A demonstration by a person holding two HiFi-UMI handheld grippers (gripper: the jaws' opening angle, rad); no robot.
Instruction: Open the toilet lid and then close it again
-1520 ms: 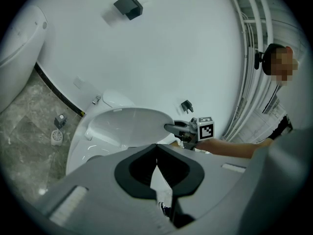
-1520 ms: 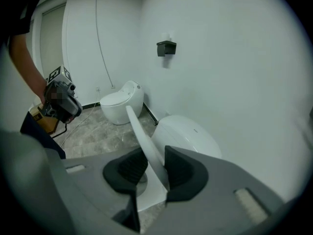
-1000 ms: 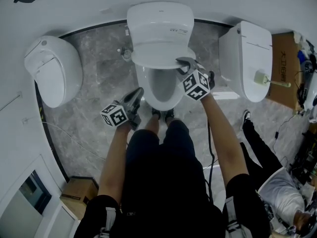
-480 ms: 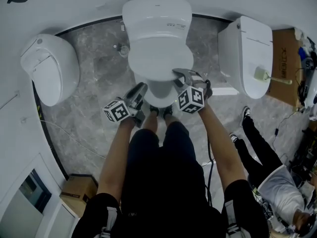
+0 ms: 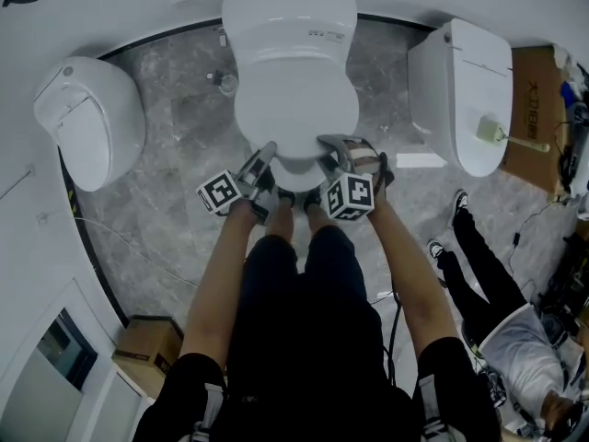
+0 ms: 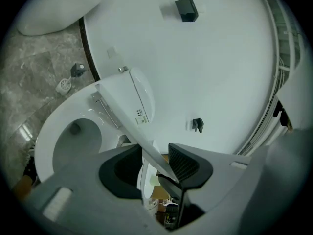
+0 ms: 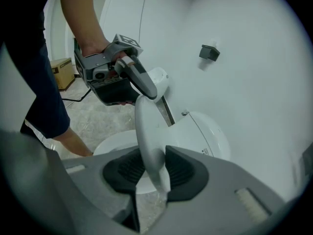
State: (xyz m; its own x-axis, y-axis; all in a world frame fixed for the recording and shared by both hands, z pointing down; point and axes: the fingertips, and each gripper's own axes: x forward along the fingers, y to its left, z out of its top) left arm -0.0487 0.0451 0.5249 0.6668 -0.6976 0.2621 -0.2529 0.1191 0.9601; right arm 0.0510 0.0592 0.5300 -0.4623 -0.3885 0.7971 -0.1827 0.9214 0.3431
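Toilet lid (image 5: pixel 294 109) rim is clamped by right tool (image 7: pixel 149 169), straddled by just-opened left tool (image 6: pixel 154 166).

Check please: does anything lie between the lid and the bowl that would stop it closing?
Nothing visible lies on the bowl under the lid. Only the tools sit at its front edge: the right tool clamps it, and the left tool, whose jaws have just been opening, has it loosely between them.

The head view looks steeply down from above, with the toilet lid (image 5: pixel 296 109) at twelve o'clock. Both gripper views sit close at its front rim, facing the wall (image 6: pixel 220 58), and share that lid.
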